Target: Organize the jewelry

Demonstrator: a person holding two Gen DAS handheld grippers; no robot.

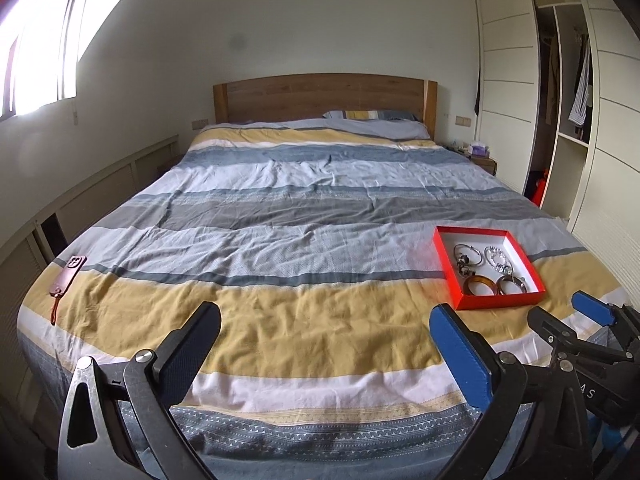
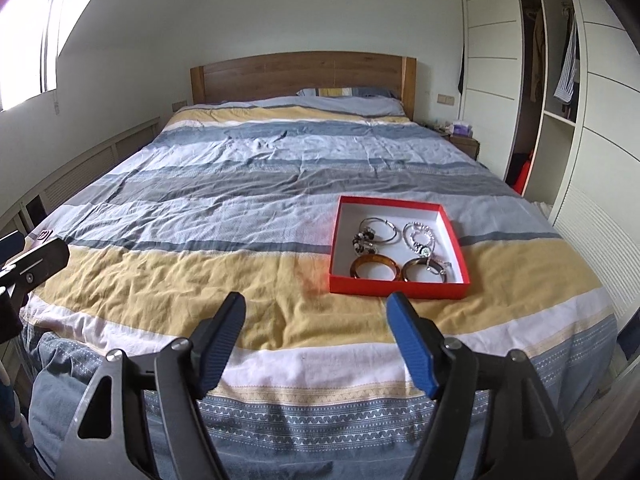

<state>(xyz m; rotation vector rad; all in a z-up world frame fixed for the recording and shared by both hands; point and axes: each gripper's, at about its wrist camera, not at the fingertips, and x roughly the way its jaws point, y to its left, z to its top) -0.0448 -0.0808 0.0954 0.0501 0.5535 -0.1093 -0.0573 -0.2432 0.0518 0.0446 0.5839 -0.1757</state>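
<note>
A red box (image 2: 396, 287) with a white inside lies on the striped bedspread near the foot of the bed; it also shows in the left wrist view (image 1: 443, 259). In it lie two amber bangles (image 2: 374, 267), silver hoops with dark beads (image 2: 374, 232) and a silver beaded bracelet (image 2: 418, 236). My right gripper (image 2: 318, 320) is open and empty, hovering just short of the box. My left gripper (image 1: 326, 328) is open and empty, to the left of the box. The right gripper's fingers (image 1: 592, 308) show in the left wrist view.
A brown phone case with a strap (image 1: 66, 274) lies at the bed's left edge. The wooden headboard (image 1: 324, 96) and a pillow are at the far end. A nightstand (image 1: 482, 160) and an open wardrobe (image 1: 568, 92) stand on the right.
</note>
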